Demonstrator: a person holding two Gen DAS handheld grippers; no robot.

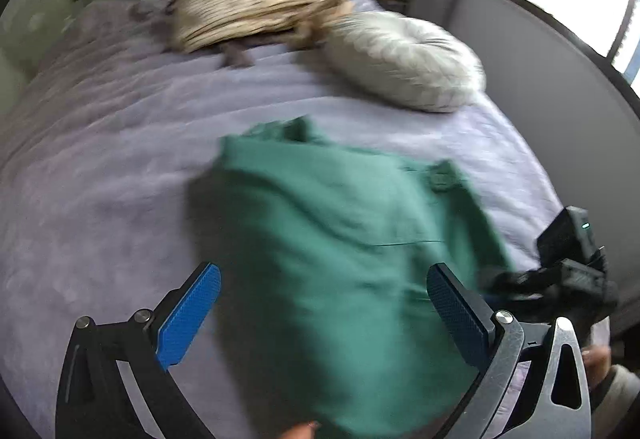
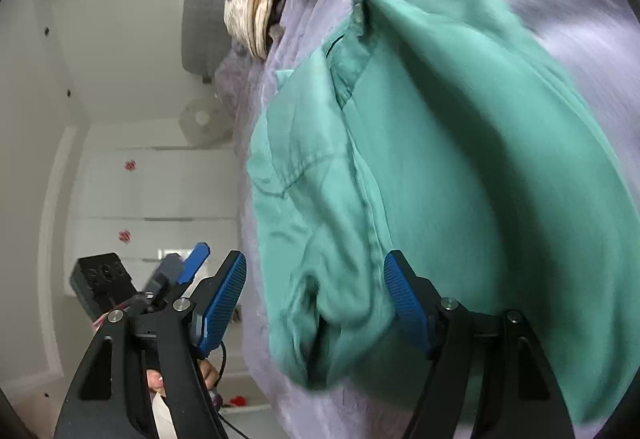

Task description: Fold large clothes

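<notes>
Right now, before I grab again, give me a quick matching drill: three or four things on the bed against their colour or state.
Things:
1. garment
2. bedspread
3. pillow
4. left gripper

Descriptions:
A. pale lilac
B. open, holding nothing
C. green, partly folded
D. white, near the bed's far edge

Pairs: 1-C, 2-A, 3-D, 4-B

We see a matt green cloth garment (image 1: 340, 239) on a soft lilac quilted bed (image 1: 100, 179); the left gripper (image 1: 324, 303) carries ribbed blue pads (image 1: 188, 319) on brushed metal.
</notes>
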